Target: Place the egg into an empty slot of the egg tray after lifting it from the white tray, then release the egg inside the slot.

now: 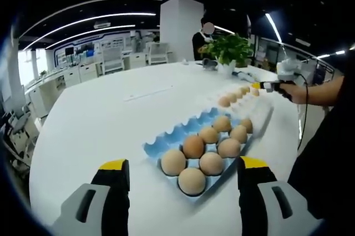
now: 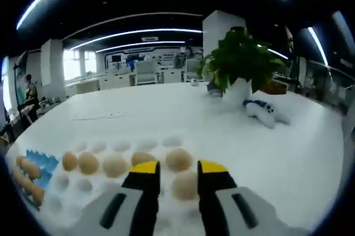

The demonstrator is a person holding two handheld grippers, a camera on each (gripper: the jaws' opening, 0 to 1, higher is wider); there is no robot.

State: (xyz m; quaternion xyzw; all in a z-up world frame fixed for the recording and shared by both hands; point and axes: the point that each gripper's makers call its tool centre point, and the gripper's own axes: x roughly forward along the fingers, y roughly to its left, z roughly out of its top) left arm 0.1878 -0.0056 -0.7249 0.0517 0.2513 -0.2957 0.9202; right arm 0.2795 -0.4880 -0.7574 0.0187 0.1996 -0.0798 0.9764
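Right gripper (image 2: 178, 174) over the white tray (image 2: 119, 191) — jaws narrowed around an egg (image 2: 184, 185), contact unclear. Left gripper (image 1: 183, 172) spread wide, empty, just short of the blue egg tray (image 1: 166, 140), well apart from the white tray.

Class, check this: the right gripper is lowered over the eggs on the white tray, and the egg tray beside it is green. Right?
Not quite. The egg tray is blue, as the left gripper view shows. The right gripper is indeed over the eggs on the white tray.
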